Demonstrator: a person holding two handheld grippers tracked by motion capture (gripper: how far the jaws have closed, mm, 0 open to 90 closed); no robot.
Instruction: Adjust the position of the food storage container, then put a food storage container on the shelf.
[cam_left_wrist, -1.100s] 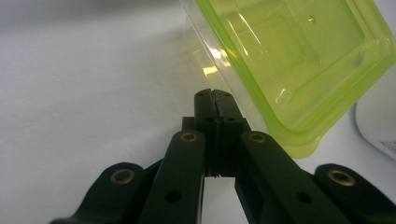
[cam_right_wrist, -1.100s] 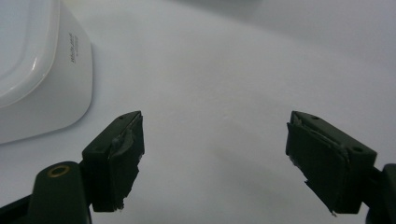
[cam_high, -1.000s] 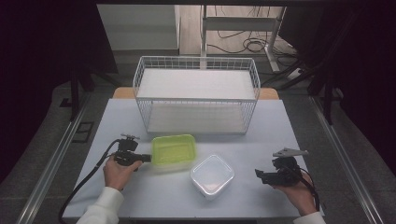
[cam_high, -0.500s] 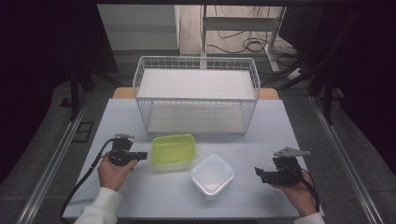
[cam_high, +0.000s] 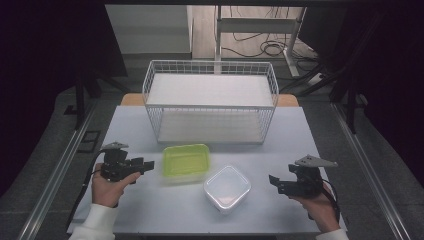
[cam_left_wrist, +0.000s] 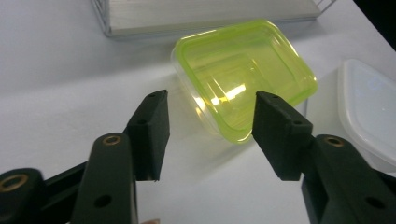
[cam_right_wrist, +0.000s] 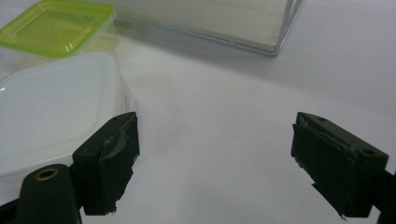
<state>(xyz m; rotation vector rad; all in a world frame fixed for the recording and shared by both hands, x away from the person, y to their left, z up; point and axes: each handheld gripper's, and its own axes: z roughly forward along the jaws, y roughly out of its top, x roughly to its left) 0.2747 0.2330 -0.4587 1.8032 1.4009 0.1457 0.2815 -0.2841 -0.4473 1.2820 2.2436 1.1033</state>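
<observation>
A yellow-green lidded plastic container (cam_high: 185, 161) (cam_left_wrist: 240, 77) lies on the white table, just in front of the wire basket. A clear container with a white lid (cam_high: 227, 188) (cam_right_wrist: 51, 116) sits to its right, nearer the front edge. My left gripper (cam_high: 142, 165) (cam_left_wrist: 210, 128) is open, a short way left of the green container and pointing at its near corner, with nothing between its jaws. Well to the right of the white-lidded container, my right gripper (cam_high: 277, 183) (cam_right_wrist: 215, 161) is also open and holds nothing.
A white wire basket (cam_high: 210, 102) with a flat white floor stands at the back middle of the table (cam_high: 150, 210). Both hands rest low near the front edge. Cables trail from each gripper. Dark floor and metal rails flank the table.
My left gripper has drawn back leftward from the green container's edge, opening a gap. The right gripper has barely moved.
</observation>
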